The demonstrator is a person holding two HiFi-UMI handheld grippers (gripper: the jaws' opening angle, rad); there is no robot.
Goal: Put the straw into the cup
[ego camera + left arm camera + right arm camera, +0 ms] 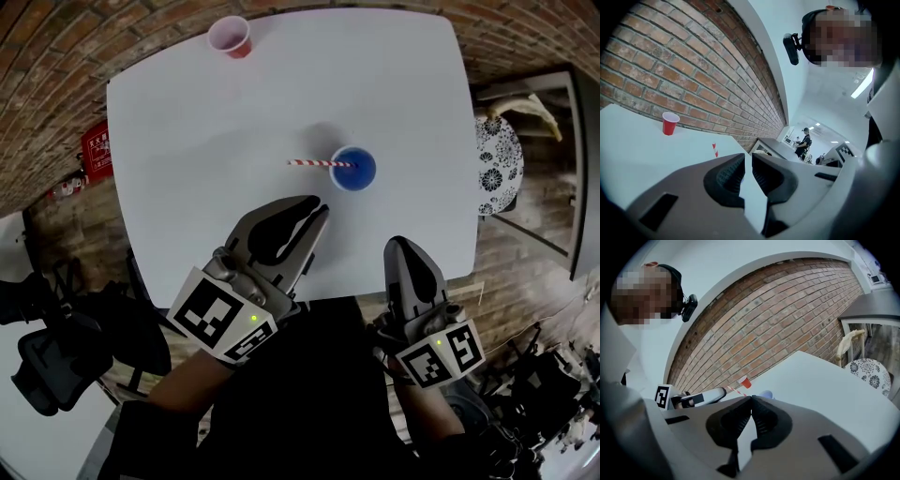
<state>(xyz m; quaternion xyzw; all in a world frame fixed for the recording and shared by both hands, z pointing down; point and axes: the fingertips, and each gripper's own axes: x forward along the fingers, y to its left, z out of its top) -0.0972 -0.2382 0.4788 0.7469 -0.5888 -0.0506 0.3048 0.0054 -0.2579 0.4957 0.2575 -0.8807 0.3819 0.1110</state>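
Since the straw (pixel 321 163) already rests in the blue cup (pixel 353 169), lying crosswise just ahead of us, our left tongs (pixel 319 206), barely parted and empty, sit nearer its free end; our right tongs (pixel 399 245) are closed, empty.

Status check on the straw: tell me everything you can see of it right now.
The straw is thin, with red-and-white spiral stripes, paper by its look, and straight with no bend. One end sits inside the blue cup near the middle of the white table. It leans low over the cup's rim, with its free end pointing toward the person's left. Nothing but the cup touches it.
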